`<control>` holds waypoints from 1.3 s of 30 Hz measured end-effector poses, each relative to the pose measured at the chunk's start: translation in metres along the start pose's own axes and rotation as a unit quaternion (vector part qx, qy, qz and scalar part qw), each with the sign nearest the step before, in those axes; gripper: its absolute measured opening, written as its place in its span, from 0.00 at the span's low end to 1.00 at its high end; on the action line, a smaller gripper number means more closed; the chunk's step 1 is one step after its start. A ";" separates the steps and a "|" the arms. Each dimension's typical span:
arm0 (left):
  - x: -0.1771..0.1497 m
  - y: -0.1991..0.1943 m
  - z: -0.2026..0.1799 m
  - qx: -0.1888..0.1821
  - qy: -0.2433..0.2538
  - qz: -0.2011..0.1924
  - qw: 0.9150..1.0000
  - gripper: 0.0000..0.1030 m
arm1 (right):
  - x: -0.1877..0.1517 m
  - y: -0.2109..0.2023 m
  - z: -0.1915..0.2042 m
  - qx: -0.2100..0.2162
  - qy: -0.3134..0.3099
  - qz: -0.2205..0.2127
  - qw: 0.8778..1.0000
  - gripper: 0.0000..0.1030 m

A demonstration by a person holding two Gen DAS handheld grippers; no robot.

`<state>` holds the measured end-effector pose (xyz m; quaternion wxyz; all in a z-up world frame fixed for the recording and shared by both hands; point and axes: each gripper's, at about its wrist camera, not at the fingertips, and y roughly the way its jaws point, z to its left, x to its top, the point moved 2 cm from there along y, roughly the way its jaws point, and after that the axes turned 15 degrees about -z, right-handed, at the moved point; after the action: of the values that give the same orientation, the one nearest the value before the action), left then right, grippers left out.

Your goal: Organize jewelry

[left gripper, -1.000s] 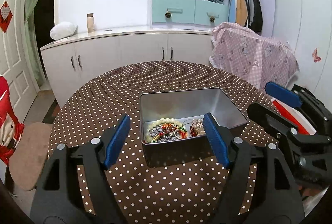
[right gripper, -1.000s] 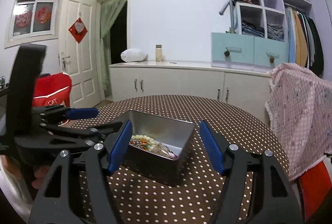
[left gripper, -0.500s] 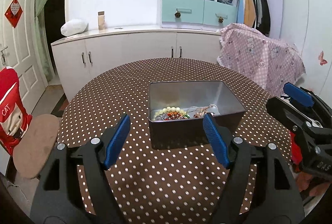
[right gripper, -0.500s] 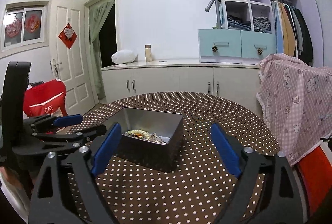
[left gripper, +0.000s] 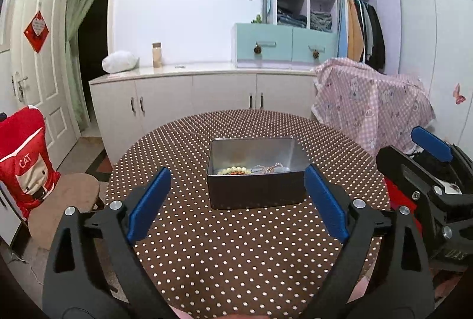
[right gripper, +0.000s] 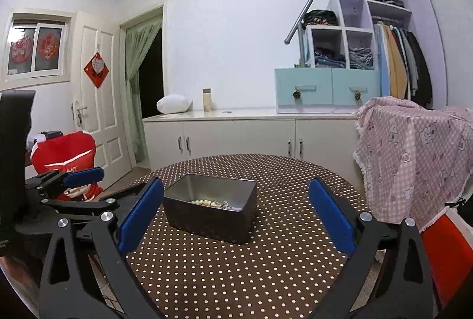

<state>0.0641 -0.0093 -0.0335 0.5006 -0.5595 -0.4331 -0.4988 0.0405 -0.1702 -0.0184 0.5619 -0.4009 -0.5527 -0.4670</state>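
Observation:
An open metal tin point(left gripper: 256, 189) point(right gripper: 207, 218) stands on the round brown polka-dot table point(left gripper: 236, 254) point(right gripper: 280, 260). Inside it lie a pale bead bracelet point(left gripper: 233, 170) point(right gripper: 203, 202) and other tangled jewelry point(left gripper: 270, 168). My left gripper point(left gripper: 236, 203) hovers short of the tin with its jaws opening wide and nothing between them. My right gripper point(right gripper: 236, 214) sits back from the tin as well, its jaws opening wide, empty. In the left wrist view the right gripper point(left gripper: 428, 171) shows at the right edge. The left gripper point(right gripper: 74, 186) shows at the left of the right wrist view.
White cabinets point(left gripper: 192, 100) line the wall behind the table, with a jar point(left gripper: 157, 54) and a white bag point(left gripper: 119, 61) on top. A pink checked cloth point(left gripper: 372, 106) drapes furniture at the right. A chair with a red cover point(left gripper: 23, 159) stands at the left.
Both grippers have pulled back from the tin and risen a little, so it looks smaller and farther away. Both pairs of jaws have spread wider.

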 end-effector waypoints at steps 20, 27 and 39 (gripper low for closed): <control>0.019 -0.050 -0.013 0.018 0.002 -0.053 0.998 0.94 | 0.020 -0.043 0.005 -0.011 -0.014 -0.046 0.999 0.92; 0.018 -0.053 -0.015 0.022 0.003 -0.054 0.998 0.94 | 0.019 -0.047 0.004 -0.012 -0.007 -0.045 0.999 0.92; 0.018 -0.052 -0.014 0.022 0.003 -0.051 0.998 0.94 | 0.020 -0.048 0.004 -0.011 -0.002 -0.044 0.999 0.92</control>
<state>0.0132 -0.0167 -0.0090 0.4881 -0.5237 -0.4708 -0.5156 -0.0079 -0.1792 -0.0017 0.5350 -0.3832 -0.5658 -0.4968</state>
